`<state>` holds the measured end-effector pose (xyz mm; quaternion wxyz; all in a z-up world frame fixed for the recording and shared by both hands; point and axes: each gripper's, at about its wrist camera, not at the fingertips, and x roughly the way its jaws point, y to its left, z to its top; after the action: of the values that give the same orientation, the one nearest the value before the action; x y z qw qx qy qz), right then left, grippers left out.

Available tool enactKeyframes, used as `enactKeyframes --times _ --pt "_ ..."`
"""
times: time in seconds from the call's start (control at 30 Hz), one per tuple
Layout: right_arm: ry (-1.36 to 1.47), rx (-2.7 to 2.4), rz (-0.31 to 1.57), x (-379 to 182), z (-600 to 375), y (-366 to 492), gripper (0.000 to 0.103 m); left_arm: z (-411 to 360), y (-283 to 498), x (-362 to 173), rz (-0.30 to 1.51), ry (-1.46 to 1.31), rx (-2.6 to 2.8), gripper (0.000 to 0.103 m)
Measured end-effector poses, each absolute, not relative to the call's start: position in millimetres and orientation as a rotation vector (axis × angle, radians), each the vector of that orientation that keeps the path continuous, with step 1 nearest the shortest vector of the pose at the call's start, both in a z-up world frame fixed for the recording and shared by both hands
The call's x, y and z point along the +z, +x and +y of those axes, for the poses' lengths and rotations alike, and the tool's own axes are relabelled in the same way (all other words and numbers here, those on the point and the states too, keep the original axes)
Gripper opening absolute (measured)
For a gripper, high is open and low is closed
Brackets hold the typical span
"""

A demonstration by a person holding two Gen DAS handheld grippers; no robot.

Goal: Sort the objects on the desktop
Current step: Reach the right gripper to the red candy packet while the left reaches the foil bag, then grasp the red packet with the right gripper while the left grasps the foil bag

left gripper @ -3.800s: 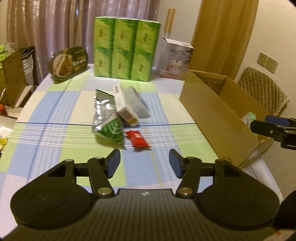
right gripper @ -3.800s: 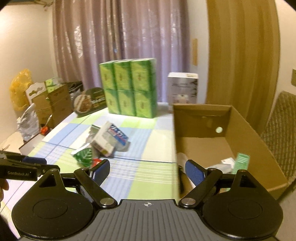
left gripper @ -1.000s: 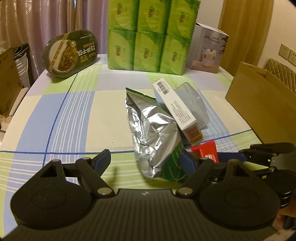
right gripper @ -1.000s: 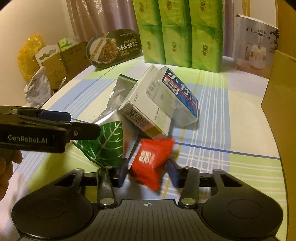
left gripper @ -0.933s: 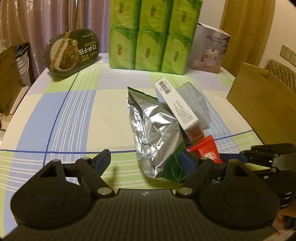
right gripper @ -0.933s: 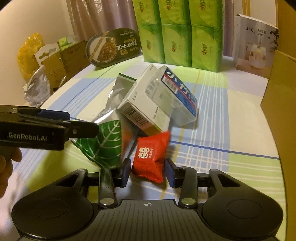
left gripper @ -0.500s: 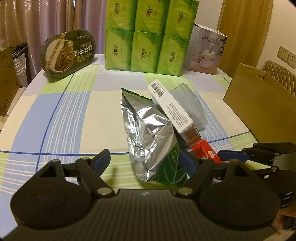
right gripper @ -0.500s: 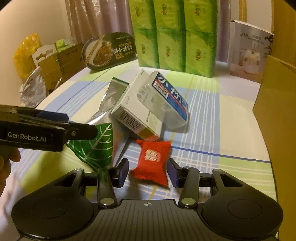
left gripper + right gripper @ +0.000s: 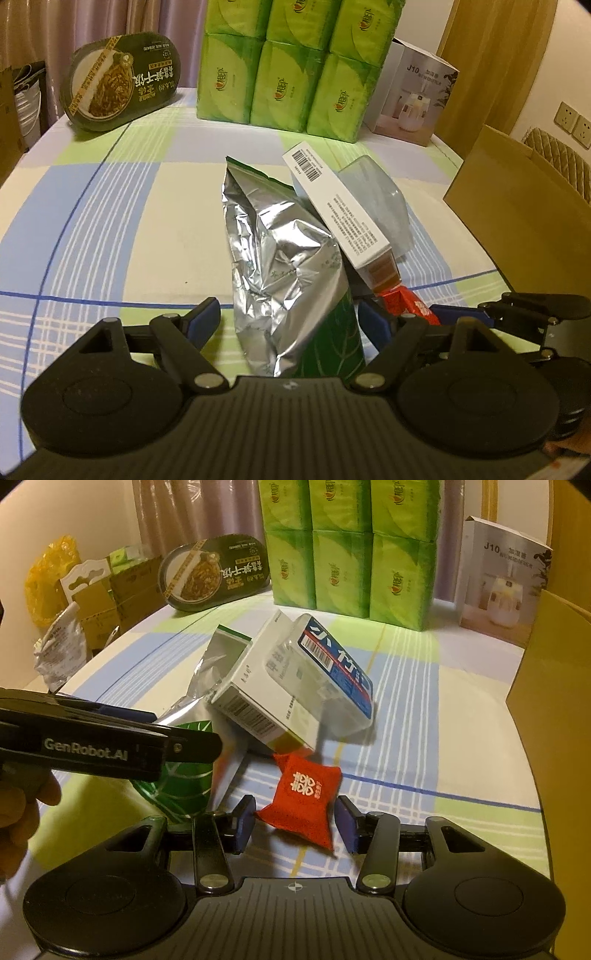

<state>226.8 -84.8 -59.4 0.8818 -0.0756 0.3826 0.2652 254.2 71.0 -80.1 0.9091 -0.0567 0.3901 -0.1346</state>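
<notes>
Straddling red sachet point(image 9: 300, 800), right hand-held gripper point(image 9: 295, 821) unclenched; left hand-held gripper point(image 9: 288, 321) unclenched around foil bag point(image 9: 284, 273); white box point(image 9: 266, 686) behind.

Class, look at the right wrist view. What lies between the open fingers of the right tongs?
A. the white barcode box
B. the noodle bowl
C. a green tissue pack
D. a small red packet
D: the small red packet lies on the checked tablecloth between the fingers of the right tongs, which stand apart on either side of it.
</notes>
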Motion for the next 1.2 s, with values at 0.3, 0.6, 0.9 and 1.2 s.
enactKeyframes --times 0.3,0.6,0.9,1.2 --pt "-0.173 0.545 0.800 -59 -85 230 0.038 64 256 -79 0.821 -0.086 -0.298 0.058" --pt "-0.179 0.528 0.824 -52 -103 210 0.035 57 236 -73 0.866 -0.057 -0.308 0.052" --pt "-0.146 0.510 0.874 -40 -141 154 0.035 39 166 -63 0.922 -0.066 -0.330 0.052" --pt "-0.122 0.481 0.905 -35 -176 93 0.035 22 99 -51 0.946 -0.046 -0.329 0.052"
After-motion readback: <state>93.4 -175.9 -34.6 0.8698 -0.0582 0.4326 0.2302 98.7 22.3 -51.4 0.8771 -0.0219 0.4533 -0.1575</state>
